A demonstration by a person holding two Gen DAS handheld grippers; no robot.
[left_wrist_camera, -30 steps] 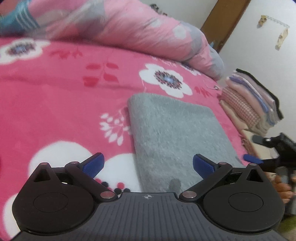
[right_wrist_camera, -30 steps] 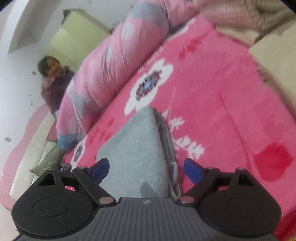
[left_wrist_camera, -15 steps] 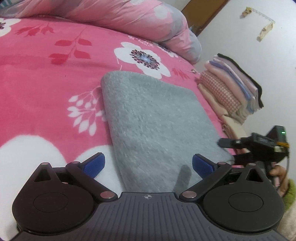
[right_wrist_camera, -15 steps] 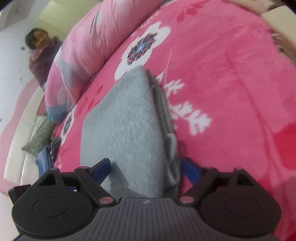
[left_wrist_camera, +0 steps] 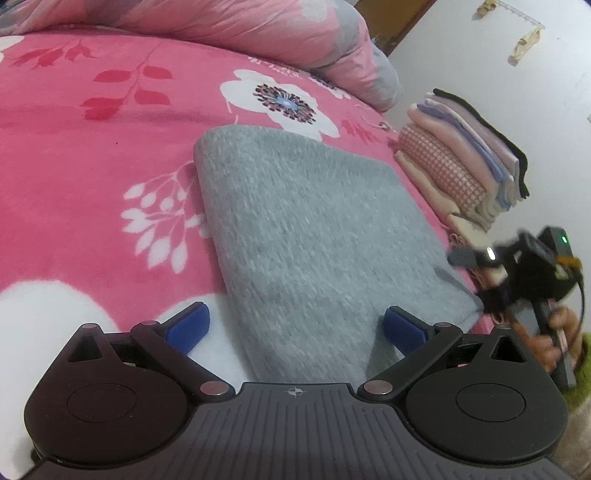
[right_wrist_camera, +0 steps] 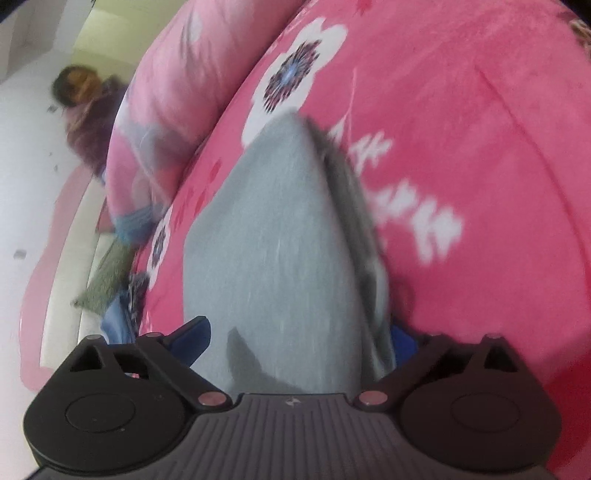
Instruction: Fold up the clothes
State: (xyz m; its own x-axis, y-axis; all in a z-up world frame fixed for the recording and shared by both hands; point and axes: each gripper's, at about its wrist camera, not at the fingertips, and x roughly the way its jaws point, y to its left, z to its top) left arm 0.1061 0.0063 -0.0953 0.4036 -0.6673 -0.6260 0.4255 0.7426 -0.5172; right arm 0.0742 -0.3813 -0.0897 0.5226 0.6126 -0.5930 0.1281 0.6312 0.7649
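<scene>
Folded grey garment (left_wrist_camera: 314, 236) flat on the pink flowered bed cover (left_wrist_camera: 92, 155), near the bed's edge, one white flower (left_wrist_camera: 284, 103) just past its far corner. Rolled pink quilt (left_wrist_camera: 258, 26) along the far side of the bed. Stack of folded clothes (left_wrist_camera: 461, 162) beside the garment, close to the white wall (left_wrist_camera: 517, 92), apart from the grey piece.

Left claw (left_wrist_camera: 295, 325) low over the near end of the garment, blue pads (left_wrist_camera: 188, 325) spread wide; left pad over the cover, right pad over the grey cloth, neither pressing on it. Nothing gripped.

Right claw (right_wrist_camera: 299, 338) at the garment's (right_wrist_camera: 273, 240) narrow side, jaws opening and already wide, the cloth lying between the pads. Right pad (right_wrist_camera: 404, 339) partly hidden behind the layered edge; picture smeared here, so contact with the cloth perhaps slight, not clear. No squeeze visible. Same claw seen from the left wrist view at the garment's right corner (left_wrist_camera: 513, 273), a hand (left_wrist_camera: 557, 332) around its handle.

A seated person (right_wrist_camera: 88, 114) blurred in the background beyond the quilt (right_wrist_camera: 166, 110).
</scene>
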